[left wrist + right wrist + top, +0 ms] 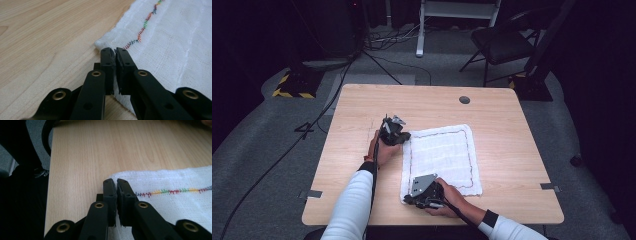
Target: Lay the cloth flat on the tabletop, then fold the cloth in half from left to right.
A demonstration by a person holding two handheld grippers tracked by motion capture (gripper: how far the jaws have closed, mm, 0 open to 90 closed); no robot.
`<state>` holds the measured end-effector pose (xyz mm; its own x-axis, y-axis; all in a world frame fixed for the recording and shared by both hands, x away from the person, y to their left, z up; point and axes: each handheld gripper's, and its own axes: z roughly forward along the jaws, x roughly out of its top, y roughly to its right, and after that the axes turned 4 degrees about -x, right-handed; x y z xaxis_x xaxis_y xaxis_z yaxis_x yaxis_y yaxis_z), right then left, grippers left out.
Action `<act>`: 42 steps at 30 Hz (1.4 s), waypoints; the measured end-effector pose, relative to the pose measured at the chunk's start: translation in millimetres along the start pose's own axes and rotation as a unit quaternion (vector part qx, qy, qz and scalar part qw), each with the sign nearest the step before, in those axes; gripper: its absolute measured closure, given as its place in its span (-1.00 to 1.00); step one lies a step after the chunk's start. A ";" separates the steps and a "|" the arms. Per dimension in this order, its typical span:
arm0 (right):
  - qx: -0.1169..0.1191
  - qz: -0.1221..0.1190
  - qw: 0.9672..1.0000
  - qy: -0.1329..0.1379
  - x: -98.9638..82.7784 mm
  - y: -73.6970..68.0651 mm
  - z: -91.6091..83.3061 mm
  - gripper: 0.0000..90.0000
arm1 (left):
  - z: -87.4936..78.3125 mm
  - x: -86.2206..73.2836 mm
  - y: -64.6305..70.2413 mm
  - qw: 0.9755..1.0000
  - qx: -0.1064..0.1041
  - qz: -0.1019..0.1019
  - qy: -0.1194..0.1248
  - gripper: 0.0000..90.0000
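pinching the white cloth point(442, 155) corners on the table point(502, 125): left hand-held gripper point(114, 50), right hand-held gripper point(114, 181)

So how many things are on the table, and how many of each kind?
White cloth: 1
Hand-held grippers: 2, the left hand-held gripper and the right hand-held gripper
Total: 3
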<state>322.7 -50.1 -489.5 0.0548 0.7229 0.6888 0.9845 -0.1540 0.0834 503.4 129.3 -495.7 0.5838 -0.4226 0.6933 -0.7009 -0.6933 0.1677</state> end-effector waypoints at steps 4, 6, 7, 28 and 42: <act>-0.006 0.001 1.000 0.009 3.2 0.8 -2.8 0.92 | -8.2 0.1 -2.4 1.000 0.008 -0.005 0.007 0.89; -0.010 0.003 1.000 0.016 4.1 1.9 -5.6 0.92 | -14.2 1.5 -5.2 1.000 0.011 -0.006 0.011 0.89; -0.013 0.005 1.000 0.019 4.1 2.8 -6.9 0.92 | -17.0 2.4 -6.4 1.000 0.014 -0.005 0.014 0.90; -0.084 0.027 0.994 0.069 0.7 20.2 -59.7 0.92 | -26.0 39.6 12.0 0.998 0.024 0.020 0.052 0.90; -0.147 0.068 0.983 0.089 -26.8 33.4 -112.7 0.92 | -1.7 70.3 33.3 0.997 0.015 0.039 0.059 0.90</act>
<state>335.4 -150.5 -424.0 0.1271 0.5570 0.8207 0.8784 -0.4475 0.1676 520.4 77.5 -440.2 0.4741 -0.4048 0.7818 -0.7288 -0.6787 0.0906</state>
